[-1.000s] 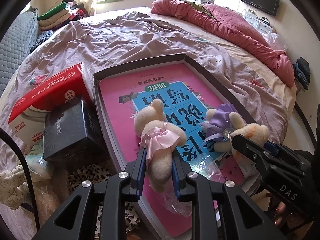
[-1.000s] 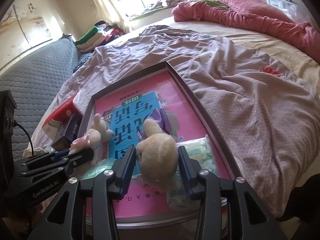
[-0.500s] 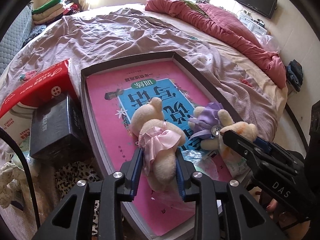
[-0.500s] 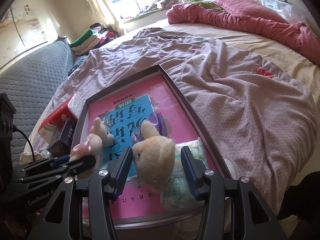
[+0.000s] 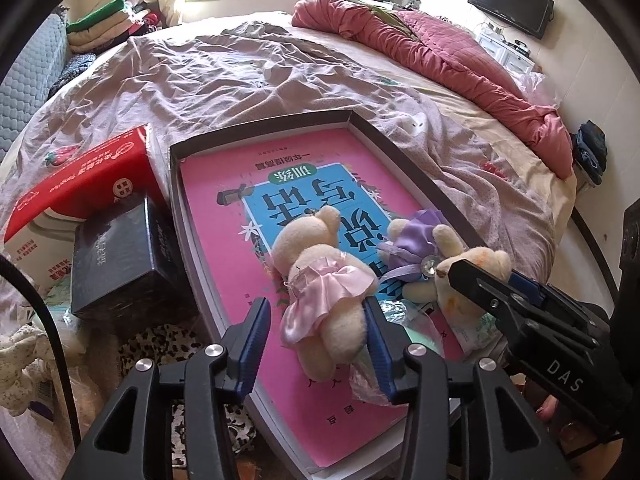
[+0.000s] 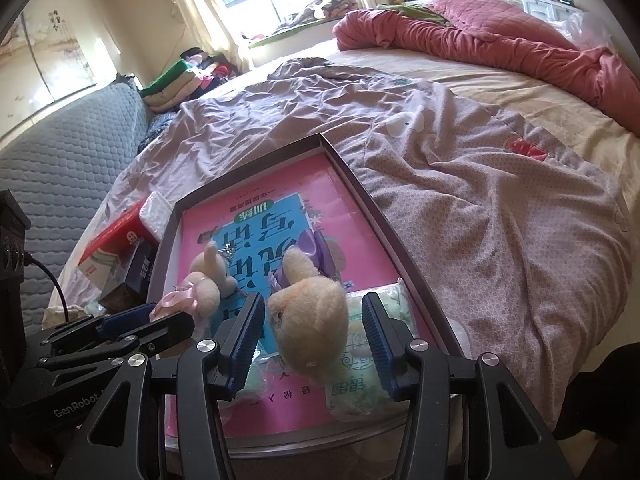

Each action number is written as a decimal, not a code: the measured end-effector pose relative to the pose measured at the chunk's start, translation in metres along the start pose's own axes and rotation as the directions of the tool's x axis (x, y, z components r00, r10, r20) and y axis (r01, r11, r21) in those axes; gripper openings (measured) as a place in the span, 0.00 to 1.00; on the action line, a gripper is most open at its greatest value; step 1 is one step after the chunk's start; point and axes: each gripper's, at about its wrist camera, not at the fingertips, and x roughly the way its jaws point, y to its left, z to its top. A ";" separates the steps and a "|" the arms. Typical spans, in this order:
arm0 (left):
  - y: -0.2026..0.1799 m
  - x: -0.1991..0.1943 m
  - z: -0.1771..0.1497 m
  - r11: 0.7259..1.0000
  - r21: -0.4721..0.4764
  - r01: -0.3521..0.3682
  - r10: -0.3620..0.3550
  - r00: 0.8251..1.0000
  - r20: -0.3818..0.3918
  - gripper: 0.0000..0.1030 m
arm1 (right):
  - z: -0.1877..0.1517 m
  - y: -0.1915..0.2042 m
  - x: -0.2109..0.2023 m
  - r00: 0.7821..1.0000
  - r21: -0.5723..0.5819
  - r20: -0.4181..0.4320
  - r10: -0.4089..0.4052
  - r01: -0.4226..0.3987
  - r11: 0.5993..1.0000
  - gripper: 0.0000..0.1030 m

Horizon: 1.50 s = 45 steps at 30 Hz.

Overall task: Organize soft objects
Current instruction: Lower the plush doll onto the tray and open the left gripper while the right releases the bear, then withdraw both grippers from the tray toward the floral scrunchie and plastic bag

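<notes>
Lying side by side on the pink book inside the tray, pink bear and purple bear look placed; left gripper and right gripper straddle them, spread wide, gripping nothing.

"DAS" stands in white on the right gripper, "GenRobot" on the left gripper, and large upside-down Chinese characters, too inverted to read surely, cover the pink book in the tray.
</notes>
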 end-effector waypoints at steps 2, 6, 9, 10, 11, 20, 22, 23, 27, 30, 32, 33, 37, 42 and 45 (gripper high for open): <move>0.000 -0.002 0.000 1.000 0.002 -0.002 0.002 1.000 0.006 0.49 | 0.000 0.000 -0.001 1.000 -0.001 0.003 -0.004 0.004 1.000 0.51; 0.000 -0.008 -0.001 1.000 0.006 -0.005 0.005 1.000 0.023 0.56 | 0.002 0.001 -0.004 1.000 -0.003 0.009 -0.016 0.016 1.000 0.52; 0.000 -0.013 -0.002 1.000 0.009 -0.002 0.002 1.000 0.029 0.58 | 0.004 0.003 -0.010 0.999 -0.010 0.031 -0.028 0.028 1.000 0.56; -0.001 -0.014 -0.002 1.000 0.012 -0.003 0.003 1.000 0.031 0.58 | 0.005 0.004 -0.012 0.999 -0.015 0.041 -0.033 0.033 0.999 0.56; -0.002 -0.017 -0.002 1.000 0.016 -0.006 0.006 0.999 0.035 0.58 | 0.006 0.005 -0.013 0.998 -0.017 0.045 -0.034 0.035 0.999 0.56; 0.000 -0.041 -0.003 1.000 0.018 -0.014 0.012 0.996 0.087 0.63 | 0.010 0.016 -0.024 0.994 -0.055 0.075 -0.079 0.083 0.995 0.64; 0.001 -0.046 -0.003 1.000 0.016 -0.021 0.019 0.995 0.094 0.64 | 0.011 0.020 -0.028 0.991 -0.073 0.093 -0.092 0.099 0.992 0.69; 0.002 -0.050 -0.003 0.999 0.016 -0.028 0.026 0.994 0.102 0.65 | 0.012 0.022 -0.029 0.991 -0.079 0.100 -0.094 0.102 0.992 0.69; 0.006 -0.059 -0.003 0.999 0.009 -0.042 0.040 0.991 0.125 0.68 | 0.015 0.029 -0.035 0.988 -0.105 0.120 -0.101 0.113 0.988 0.71; 0.011 -0.065 -0.003 0.999 -0.002 -0.041 0.041 0.990 0.135 0.69 | 0.015 0.034 -0.038 0.987 -0.123 0.127 -0.103 0.119 0.985 0.71; 0.015 -0.070 -0.004 0.999 -0.012 -0.042 0.043 0.988 0.146 0.70 | 0.016 0.037 -0.040 0.985 -0.129 0.135 -0.104 0.122 0.984 0.71; 0.016 -0.072 -0.004 0.999 -0.014 -0.043 0.045 0.988 0.150 0.71 | 0.016 0.039 -0.042 0.985 -0.134 0.138 -0.101 0.119 0.984 0.71; 0.019 -0.078 -0.005 0.998 -0.017 -0.063 0.065 0.984 0.164 0.73 | 0.018 0.045 -0.045 0.985 -0.149 0.144 -0.091 0.113 0.982 0.72; 0.022 -0.087 -0.009 0.996 -0.010 -0.084 0.084 0.981 0.172 0.73 | 0.019 0.054 -0.051 0.983 -0.162 0.161 -0.087 0.113 0.980 0.72; 0.026 -0.093 -0.010 0.996 -0.011 -0.085 0.086 0.980 0.179 0.73 | 0.020 0.061 -0.053 0.983 -0.180 0.158 -0.090 0.118 0.977 0.72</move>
